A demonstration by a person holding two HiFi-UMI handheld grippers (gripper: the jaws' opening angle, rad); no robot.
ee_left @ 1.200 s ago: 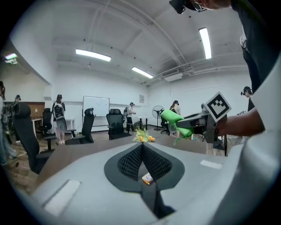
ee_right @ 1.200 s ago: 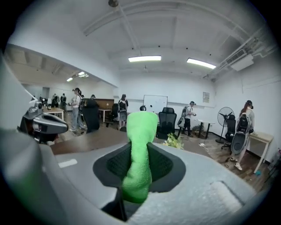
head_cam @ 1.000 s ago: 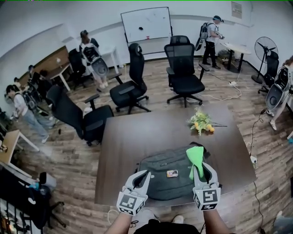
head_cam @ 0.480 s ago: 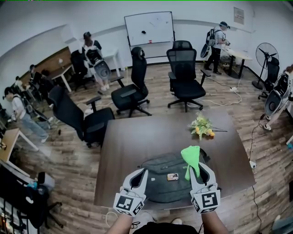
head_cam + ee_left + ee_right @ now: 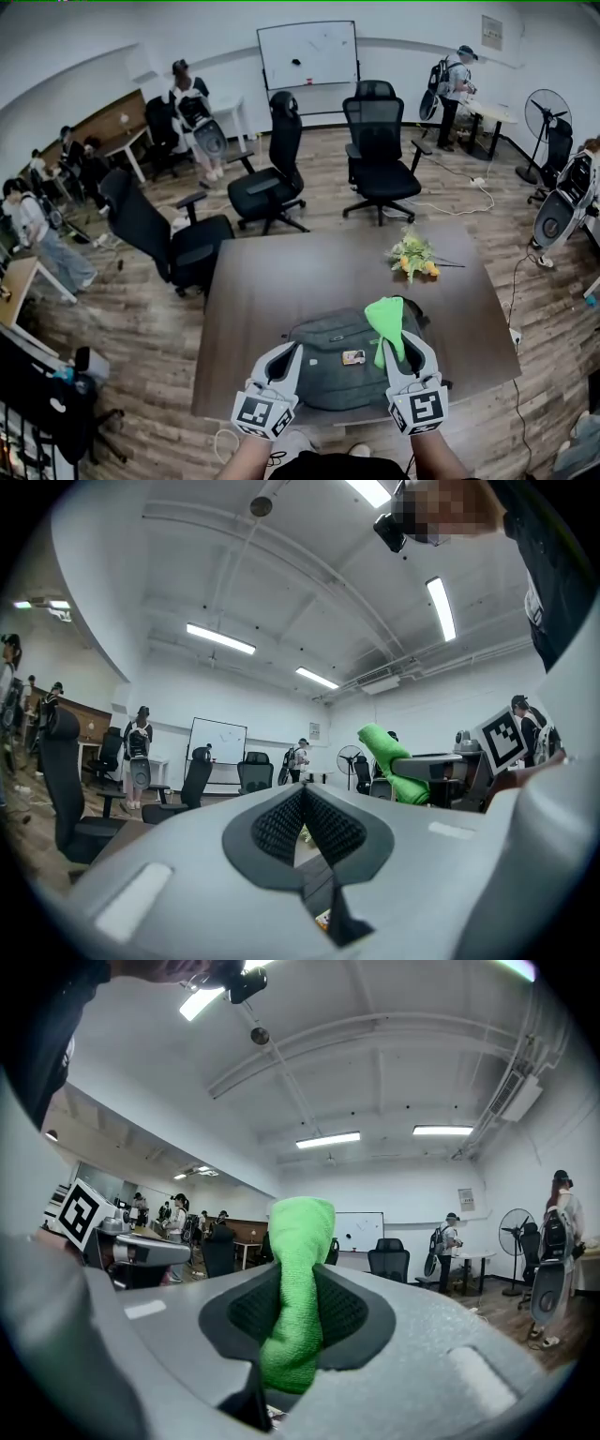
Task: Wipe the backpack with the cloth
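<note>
Brown table (image 5: 281,281) carries the backpack (image 5: 328,361) at its near edge, and your right gripper (image 5: 403,342), jaws clamped on the green cloth (image 5: 384,319), has drifted slightly left above it, while your left gripper (image 5: 283,361) hovers closed and empty, so wiping hasn't begun.

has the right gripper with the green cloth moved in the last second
Yes, slightly. The right gripper, shut on the green cloth, has swung its tips left, closer to the small tag on the backpack.
</note>
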